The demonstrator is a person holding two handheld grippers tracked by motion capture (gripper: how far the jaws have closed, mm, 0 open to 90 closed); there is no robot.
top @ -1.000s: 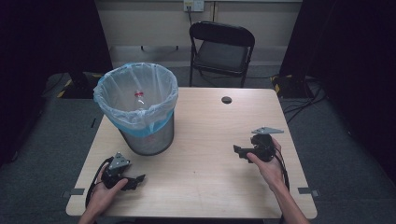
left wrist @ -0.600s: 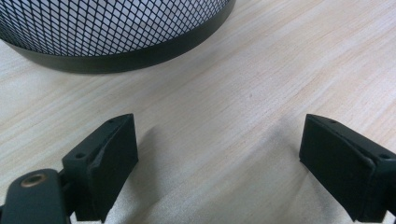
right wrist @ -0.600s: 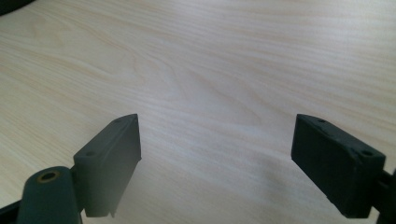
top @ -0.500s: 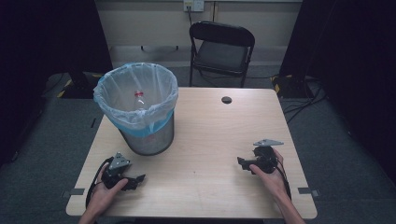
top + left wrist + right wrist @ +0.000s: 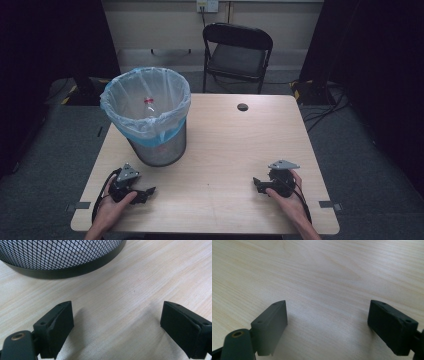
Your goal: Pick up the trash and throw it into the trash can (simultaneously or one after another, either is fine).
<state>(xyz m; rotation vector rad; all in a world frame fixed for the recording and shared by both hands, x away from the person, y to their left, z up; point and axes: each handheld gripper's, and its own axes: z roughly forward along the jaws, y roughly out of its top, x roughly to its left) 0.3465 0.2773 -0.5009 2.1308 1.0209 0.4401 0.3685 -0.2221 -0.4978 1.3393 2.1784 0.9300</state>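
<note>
A mesh waste bin lined with a clear and blue bag stands on the left half of the wooden table; a small item with a red mark lies inside it. My left gripper rests on the table near the front left, just in front of the bin, jaws wide open with bare wood between them. The bin's black base rim fills the top of the left gripper view, beyond my left gripper. My right gripper rests low at the front right, also open and empty, as the right gripper view confirms.
A black folding chair stands behind the table's far edge. A round cable hole sits near the table's back middle. Cables lie on the grey floor at the right. Dark curtains flank both sides.
My right gripper has moved back toward the front edge and down onto the table. The left gripper has stayed put. Both remain open.
</note>
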